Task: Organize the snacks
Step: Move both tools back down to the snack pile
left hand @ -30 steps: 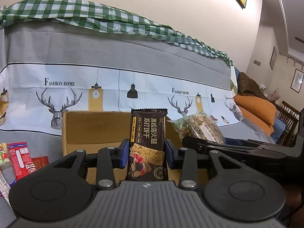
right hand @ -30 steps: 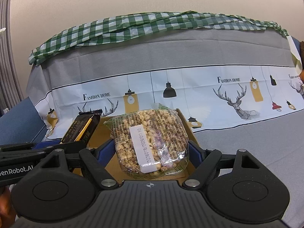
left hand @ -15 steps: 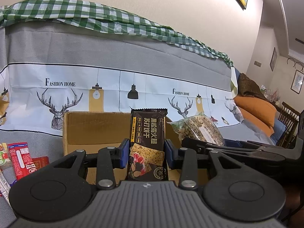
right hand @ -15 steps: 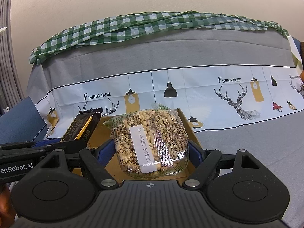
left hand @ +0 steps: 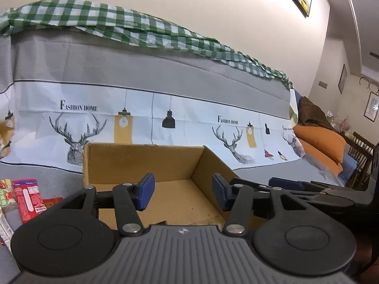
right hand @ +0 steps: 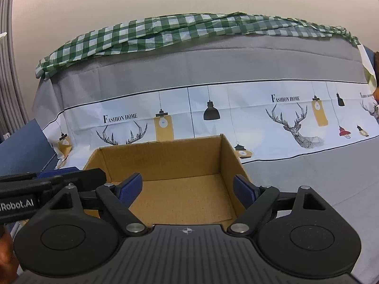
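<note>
An open cardboard box (left hand: 142, 161) sits on the covered sofa seat, right in front of both grippers. My left gripper (left hand: 182, 189) hangs over the box floor, its jaws opening with nothing between the blue pads. My right gripper (right hand: 187, 190) is over the same box (right hand: 165, 161), jaws also opening and empty. The right gripper's fingers (left hand: 284, 184) show at the right of the left wrist view, and the left gripper's (right hand: 52, 179) at the left of the right wrist view. No snack is visible on the part of the box floor that shows.
Red snack packets (left hand: 27, 198) and other wrappers lie on the seat left of the box. A deer-print cover and green checked cloth (right hand: 189, 28) drape the sofa back. Orange cushions (left hand: 319, 142) and a wooden chair (left hand: 362, 149) are far right. A blue folder (right hand: 21, 146) lies at the left.
The left gripper let go of the dark cracker packet and the right gripper let go of the clear cereal bag. Both snacks have dropped out of sight. Neither hand moved.
</note>
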Demonstrator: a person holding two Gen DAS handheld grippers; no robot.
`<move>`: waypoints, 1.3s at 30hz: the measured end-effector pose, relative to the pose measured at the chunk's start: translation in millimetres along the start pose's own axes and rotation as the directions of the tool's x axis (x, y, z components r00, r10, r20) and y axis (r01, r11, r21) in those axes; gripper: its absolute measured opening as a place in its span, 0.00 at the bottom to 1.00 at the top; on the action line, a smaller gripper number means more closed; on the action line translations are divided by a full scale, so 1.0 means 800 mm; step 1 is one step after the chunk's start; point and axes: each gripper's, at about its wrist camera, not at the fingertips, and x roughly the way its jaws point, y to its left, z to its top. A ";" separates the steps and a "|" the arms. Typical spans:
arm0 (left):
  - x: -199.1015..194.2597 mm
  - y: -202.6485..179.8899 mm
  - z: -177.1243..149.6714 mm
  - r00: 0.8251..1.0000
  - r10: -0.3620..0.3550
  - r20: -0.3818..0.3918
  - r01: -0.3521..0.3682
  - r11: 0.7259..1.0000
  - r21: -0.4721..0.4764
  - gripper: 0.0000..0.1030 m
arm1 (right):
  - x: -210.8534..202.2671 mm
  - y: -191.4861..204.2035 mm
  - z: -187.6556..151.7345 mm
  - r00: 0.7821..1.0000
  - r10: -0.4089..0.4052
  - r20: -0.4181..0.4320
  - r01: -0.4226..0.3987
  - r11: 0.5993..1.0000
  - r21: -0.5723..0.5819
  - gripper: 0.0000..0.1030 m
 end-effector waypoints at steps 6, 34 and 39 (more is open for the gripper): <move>-0.018 0.006 -0.004 0.998 0.003 0.060 -0.005 0.999 0.035 0.47 | -0.002 0.006 -0.001 1.000 -0.003 0.009 0.003 1.000 -0.003 0.82; -0.158 0.289 -0.001 0.935 0.338 -0.104 -0.353 0.891 -0.284 0.23 | -0.026 0.221 -0.042 0.908 0.419 0.012 -0.415 0.902 -0.124 0.31; -0.134 0.296 -0.010 0.914 0.360 -0.187 -0.400 0.881 -0.254 0.23 | 0.000 0.284 -0.068 0.897 0.430 -0.099 -0.441 0.880 -0.177 0.31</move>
